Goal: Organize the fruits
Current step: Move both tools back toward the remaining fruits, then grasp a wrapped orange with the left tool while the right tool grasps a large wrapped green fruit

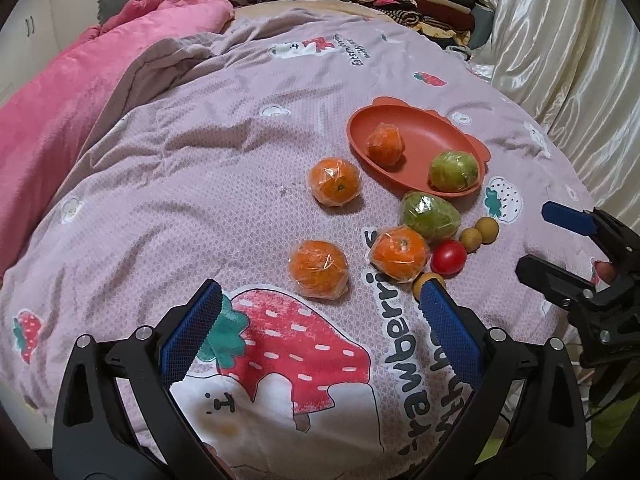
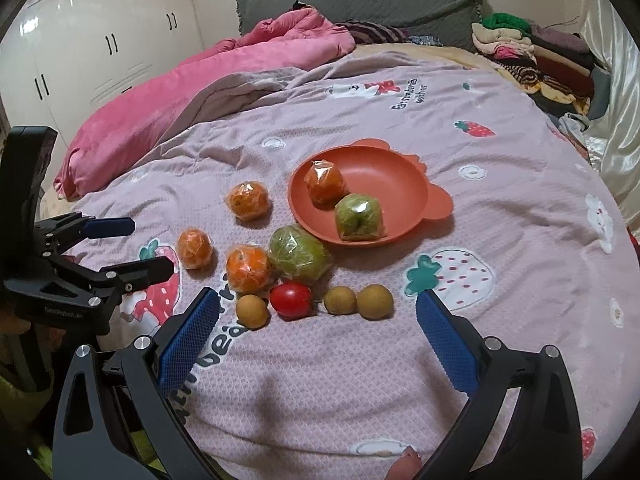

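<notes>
A terracotta plate (image 1: 420,132) (image 2: 384,176) lies on the strawberry-print quilt and holds a wrapped orange (image 1: 385,145) (image 2: 324,182) and a wrapped green fruit (image 1: 454,170) (image 2: 358,216). On the quilt in front of it lie three wrapped oranges (image 1: 335,181) (image 1: 318,268) (image 1: 399,254), another wrapped green fruit (image 1: 430,216) (image 2: 298,254), a red tomato (image 1: 449,257) (image 2: 291,299) and three small brown longans (image 2: 251,311) (image 2: 340,300) (image 2: 375,301). My left gripper (image 1: 320,292) (image 2: 154,246) hovers open and empty by the nearest orange. My right gripper (image 2: 318,298) (image 1: 534,238) is open and empty just short of the tomato.
A pink blanket (image 2: 208,80) is bunched along the bed's left side. Folded clothes (image 2: 520,48) are stacked at the far right by a shiny curtain (image 1: 560,60). White wardrobe doors (image 2: 100,40) stand at the left. A fingertip (image 2: 404,464) shows at the bottom edge.
</notes>
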A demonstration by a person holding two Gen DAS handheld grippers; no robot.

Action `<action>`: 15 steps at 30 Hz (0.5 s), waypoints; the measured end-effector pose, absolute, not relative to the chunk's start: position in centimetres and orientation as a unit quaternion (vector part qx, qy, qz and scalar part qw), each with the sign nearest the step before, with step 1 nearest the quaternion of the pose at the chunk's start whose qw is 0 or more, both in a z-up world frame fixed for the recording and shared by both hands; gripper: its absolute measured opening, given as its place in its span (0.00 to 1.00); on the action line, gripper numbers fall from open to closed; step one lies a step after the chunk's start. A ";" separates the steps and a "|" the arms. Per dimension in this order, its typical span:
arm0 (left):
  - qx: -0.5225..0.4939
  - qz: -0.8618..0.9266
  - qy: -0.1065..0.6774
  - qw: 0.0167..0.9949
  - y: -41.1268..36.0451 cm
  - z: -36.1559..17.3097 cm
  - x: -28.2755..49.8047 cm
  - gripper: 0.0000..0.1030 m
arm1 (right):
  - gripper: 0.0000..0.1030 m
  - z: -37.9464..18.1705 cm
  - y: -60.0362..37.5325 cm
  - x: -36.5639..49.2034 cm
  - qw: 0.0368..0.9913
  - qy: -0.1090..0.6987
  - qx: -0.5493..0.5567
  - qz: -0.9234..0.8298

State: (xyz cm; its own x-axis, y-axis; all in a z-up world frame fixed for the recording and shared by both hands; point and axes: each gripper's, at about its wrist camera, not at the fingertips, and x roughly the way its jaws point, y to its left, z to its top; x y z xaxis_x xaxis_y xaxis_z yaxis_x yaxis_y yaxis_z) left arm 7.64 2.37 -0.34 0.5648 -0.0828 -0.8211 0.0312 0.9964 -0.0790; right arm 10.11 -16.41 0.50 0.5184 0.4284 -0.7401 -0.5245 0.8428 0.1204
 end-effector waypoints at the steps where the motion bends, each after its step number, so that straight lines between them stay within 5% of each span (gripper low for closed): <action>1: -0.029 -0.033 0.467 0.883 2.4 -0.4 7.7 0.91 | 0.96 0.3 -16.2 10.3 0.868 0.409 -0.059 0.275; 15: -0.026 -0.036 0.471 0.881 2.5 -1.9 9.1 0.90 | 0.95 -1.3 -14.8 12.7 0.855 0.438 -0.024 0.278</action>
